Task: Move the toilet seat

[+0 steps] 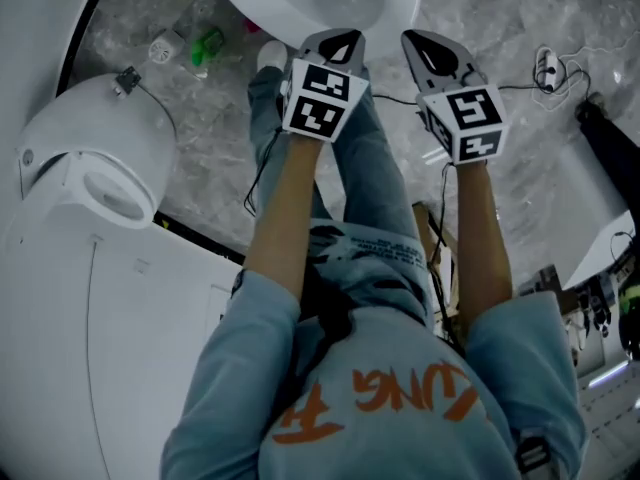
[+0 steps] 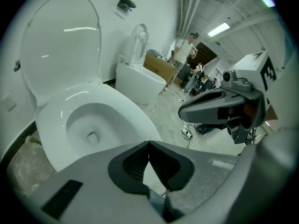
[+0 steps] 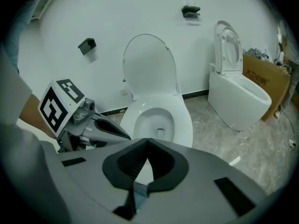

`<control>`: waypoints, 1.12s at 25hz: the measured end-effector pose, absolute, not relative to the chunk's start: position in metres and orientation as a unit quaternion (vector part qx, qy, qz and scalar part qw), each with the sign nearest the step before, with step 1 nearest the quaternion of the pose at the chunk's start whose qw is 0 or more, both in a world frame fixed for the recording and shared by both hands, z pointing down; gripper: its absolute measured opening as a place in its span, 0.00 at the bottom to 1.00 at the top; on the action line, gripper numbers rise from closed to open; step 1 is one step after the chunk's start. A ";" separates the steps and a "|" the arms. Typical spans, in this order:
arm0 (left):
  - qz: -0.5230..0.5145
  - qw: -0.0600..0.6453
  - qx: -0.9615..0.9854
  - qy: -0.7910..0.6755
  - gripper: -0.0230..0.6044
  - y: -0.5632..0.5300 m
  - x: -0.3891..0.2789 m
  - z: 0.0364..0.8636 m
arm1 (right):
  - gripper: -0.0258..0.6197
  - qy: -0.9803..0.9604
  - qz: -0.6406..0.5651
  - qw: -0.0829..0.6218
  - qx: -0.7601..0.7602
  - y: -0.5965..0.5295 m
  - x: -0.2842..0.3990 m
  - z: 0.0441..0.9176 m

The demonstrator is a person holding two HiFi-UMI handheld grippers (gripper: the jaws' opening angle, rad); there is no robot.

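Both grippers hang shut and empty in front of an open toilet.

The left gripper (image 2: 148, 146) has its jaws pressed together with nothing between them, short of the toilet bowl (image 2: 93, 120). The toilet seat (image 2: 60, 41) stands raised, upright against the white wall (image 3: 140, 13). The right gripper (image 3: 148, 143), just beside the left, is likewise closed on nothing. The floor (image 3: 243, 139) is grey marbled stone. Further right stand a second toilet (image 3: 238, 92) with its lid up and a cardboard box (image 3: 266, 83).
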State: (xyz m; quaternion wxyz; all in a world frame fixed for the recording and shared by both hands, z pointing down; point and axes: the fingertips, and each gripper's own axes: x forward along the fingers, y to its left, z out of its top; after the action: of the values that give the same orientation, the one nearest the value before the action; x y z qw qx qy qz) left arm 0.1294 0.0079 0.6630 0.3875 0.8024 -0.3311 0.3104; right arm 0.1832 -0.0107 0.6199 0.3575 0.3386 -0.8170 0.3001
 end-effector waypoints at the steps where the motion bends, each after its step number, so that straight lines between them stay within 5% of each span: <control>1: 0.308 0.388 0.804 -0.329 0.04 0.009 0.134 0.672 | 0.04 -0.817 0.302 0.360 0.333 -0.007 0.184 0.629; 8: 0.357 0.347 0.821 -0.279 0.04 0.027 0.149 0.720 | 0.06 -0.840 0.278 0.400 0.238 0.014 0.182 0.680; 12: 0.372 0.328 0.814 -0.302 0.04 0.026 0.141 0.737 | 0.28 -0.854 0.233 0.433 0.171 0.015 0.175 0.701; 19: 0.404 0.313 0.810 -0.288 0.04 0.035 0.130 0.749 | 0.48 -0.850 0.119 0.510 -0.057 0.049 0.156 0.738; 23: 0.445 0.282 0.826 -0.200 0.34 0.055 0.143 0.762 | 0.56 -0.803 0.045 0.557 -0.207 0.076 0.166 0.763; 28: 0.466 0.273 0.829 -0.142 0.43 0.072 0.151 0.772 | 0.57 -0.760 -0.028 0.587 -0.276 0.087 0.168 0.785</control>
State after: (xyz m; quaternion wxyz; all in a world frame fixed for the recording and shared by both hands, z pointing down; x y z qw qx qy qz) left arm 0.1507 0.0724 0.7718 0.2733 0.8295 -0.1423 0.4659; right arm 0.1680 0.0875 0.7846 0.5874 -0.2761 -0.7602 -0.0276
